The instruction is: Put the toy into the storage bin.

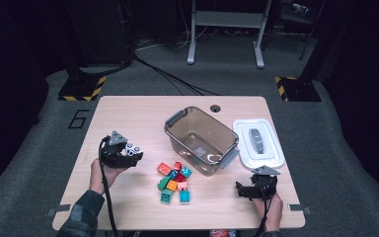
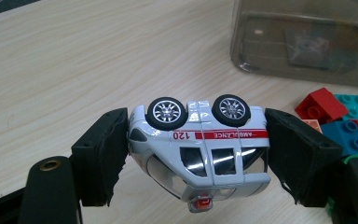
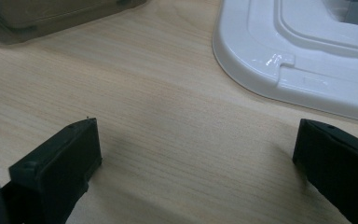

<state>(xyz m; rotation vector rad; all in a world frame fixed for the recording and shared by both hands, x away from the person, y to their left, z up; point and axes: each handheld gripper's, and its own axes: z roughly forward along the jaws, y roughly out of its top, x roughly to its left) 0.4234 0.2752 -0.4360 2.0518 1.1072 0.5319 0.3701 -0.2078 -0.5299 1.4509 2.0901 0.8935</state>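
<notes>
White toy: a small ambulance car (image 2: pixel 198 156) sits clamped between the black pads of the left gripper (image 2: pixel 196 158), held nose to tail, wheels up, clear of the table (image 1: pixel 128 111) at its left side.
Left gripper: closed on the car, pads pressing both ends.
Right gripper (image 3: pixel 196 158): jaws spread wide with nothing between them, resting low over bare wood near the white lid (image 3: pixel 307 51).
Step in hand: judging by the layout, the car is being carried toward the clear brown bin (image 1: pixel 201 139) at mid-table.
Doing it well: keep the squeeze steady, since the car is held only by its ends and could pivot; travel above the pile of bricks (image 1: pixel 174 180) rather than through it; clear the bin's near rim before lowering, and let go low inside so the car does not bounce.
High view adds: the whole layout, with bin in the middle, lid to its right, bricks in front and both hands at the near edge.
Left gripper view adds: the pad contact, the red stripe and the upside-down lettering on the car.
Right gripper view adds: the empty gap between its jaws and the lid's moulded rim up close.
</notes>
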